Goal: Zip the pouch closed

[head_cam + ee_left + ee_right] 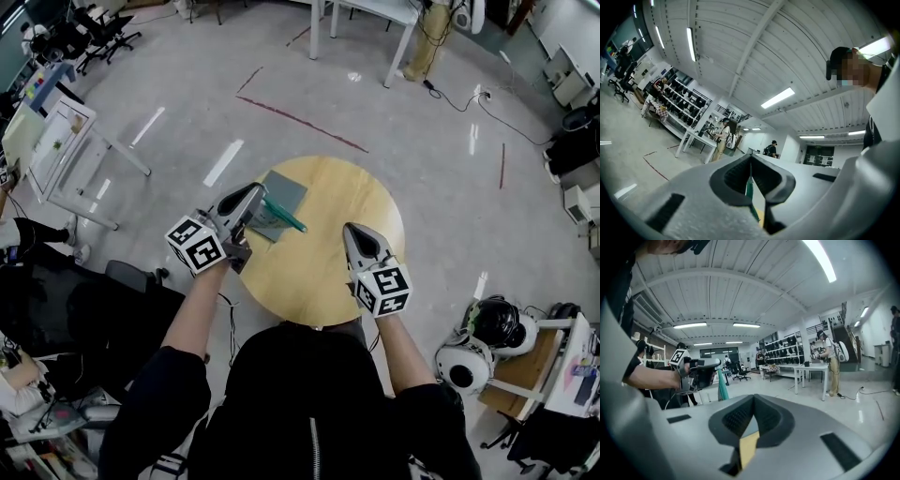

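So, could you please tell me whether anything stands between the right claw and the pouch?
Nothing visible does. Only bare tabletop lies between the right claw and the pouch. The left claw pinches the pouch by its green edge.

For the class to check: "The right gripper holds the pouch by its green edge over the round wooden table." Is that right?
Not quite. It is the left gripper, not the right, that holds the pouch by its green edge over the round wooden table. The head view shows this; the right gripper there holds nothing.
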Motion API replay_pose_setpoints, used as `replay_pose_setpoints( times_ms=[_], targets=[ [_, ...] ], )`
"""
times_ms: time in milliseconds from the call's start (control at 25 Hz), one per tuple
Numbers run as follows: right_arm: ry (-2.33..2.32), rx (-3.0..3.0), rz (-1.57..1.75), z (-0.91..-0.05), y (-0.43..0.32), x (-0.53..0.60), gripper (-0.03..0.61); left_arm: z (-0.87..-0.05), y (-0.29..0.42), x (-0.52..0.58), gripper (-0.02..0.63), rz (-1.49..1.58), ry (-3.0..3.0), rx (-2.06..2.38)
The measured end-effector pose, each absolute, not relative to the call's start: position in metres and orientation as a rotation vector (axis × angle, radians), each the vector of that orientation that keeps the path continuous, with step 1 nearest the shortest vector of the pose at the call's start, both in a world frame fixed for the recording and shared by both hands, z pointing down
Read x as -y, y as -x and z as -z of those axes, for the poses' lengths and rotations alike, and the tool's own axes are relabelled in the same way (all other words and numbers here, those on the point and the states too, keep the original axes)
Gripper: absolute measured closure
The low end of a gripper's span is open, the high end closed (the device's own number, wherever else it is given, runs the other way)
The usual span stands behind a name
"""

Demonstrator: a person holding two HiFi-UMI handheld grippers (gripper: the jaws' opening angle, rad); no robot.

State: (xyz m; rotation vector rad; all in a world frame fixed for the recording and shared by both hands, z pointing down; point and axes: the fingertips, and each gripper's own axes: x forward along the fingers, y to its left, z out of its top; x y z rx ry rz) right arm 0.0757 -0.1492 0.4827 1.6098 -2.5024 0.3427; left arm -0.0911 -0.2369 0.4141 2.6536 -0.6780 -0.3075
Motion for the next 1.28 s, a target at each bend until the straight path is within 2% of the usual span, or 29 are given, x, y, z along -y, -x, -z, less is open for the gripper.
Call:
replay_pose_setpoints(
  times_ms=[440, 1280],
  targets=[
    [-1.704, 2.508, -0.171, -0.436, -0.081, 0.169, 0.588, -0.415, 0.079, 0.24, 0.609, 0.27, -2.685, 0.645],
    [-1.724, 2.499, -0.182, -0.44, -0.083, 0.17, 0.586, -0.429, 0.063, 0.229, 0.609, 0.242, -2.703, 0.602]
  ],
)
